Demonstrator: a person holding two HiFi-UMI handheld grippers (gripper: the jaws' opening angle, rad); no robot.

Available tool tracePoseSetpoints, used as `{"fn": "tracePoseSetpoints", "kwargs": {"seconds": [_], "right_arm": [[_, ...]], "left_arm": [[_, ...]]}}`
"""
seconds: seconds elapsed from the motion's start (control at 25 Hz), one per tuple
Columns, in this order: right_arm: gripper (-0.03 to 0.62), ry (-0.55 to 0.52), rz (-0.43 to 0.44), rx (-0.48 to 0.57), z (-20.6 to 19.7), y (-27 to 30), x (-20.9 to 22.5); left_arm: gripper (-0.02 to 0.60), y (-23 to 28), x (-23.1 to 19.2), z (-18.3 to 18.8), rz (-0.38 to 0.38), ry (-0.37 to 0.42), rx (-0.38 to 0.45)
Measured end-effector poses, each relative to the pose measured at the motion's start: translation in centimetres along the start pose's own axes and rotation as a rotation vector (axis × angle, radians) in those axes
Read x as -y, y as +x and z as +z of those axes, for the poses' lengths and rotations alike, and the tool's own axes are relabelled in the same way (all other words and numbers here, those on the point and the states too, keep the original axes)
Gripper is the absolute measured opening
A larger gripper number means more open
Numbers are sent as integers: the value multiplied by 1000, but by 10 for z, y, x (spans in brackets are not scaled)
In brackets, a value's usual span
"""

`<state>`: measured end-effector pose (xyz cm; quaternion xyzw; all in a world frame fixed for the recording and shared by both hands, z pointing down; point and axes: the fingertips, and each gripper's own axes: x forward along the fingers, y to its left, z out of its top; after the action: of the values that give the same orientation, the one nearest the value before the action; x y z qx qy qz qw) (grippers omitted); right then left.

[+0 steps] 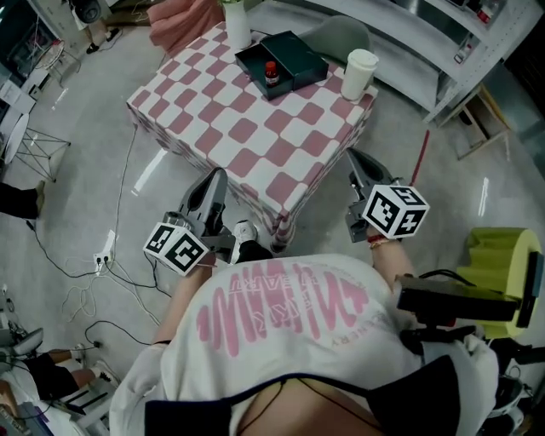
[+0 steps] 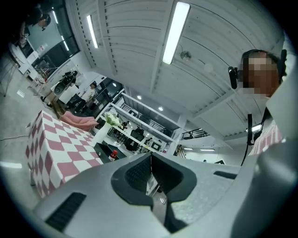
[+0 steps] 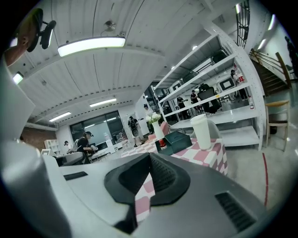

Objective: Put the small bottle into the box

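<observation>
The small bottle [image 1: 271, 74], dark with a red cap, stands upright inside the open dark green box [image 1: 294, 55] at the far side of the pink-and-white checkered table [image 1: 247, 128]. Both grippers hang off the table's near corner, close to my body and far from the box. My left gripper [image 1: 218, 175] is shut and empty. My right gripper [image 1: 352, 156] is also shut with nothing in it. The left gripper view shows its shut jaws [image 2: 151, 158] with the bottle [image 2: 112, 155] far off. The right gripper view shows its shut jaws [image 3: 150, 155], the box [image 3: 180, 141] and the bottle [image 3: 161, 143].
A white paper cup [image 1: 358, 74] stands at the table's right corner, and a white vase [image 1: 237, 25] behind the box. Cables [image 1: 102, 272] trail over the floor at the left. A yellow-green seat [image 1: 502, 255] is at the right. Metal shelving [image 1: 477, 34] runs along the back.
</observation>
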<state>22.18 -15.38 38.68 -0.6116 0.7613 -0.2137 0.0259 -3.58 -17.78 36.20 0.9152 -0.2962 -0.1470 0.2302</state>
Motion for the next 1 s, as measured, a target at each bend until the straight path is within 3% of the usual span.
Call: {"fn": "tracePoseSetpoints", "kwargs": {"seconds": [0.28,0.6,1.0], "right_arm": [[6,55,35,-89,-35,10,-4],[6,19,35,-112,-37,29,-5],[6,-3,46,-92,-26,39,-19]], "left_arm": [[9,-20,-13,-6,73,-16,-5],[9,-40,-26,14,116,3,31],[9,-48,-33,26,98,17,46]]}}
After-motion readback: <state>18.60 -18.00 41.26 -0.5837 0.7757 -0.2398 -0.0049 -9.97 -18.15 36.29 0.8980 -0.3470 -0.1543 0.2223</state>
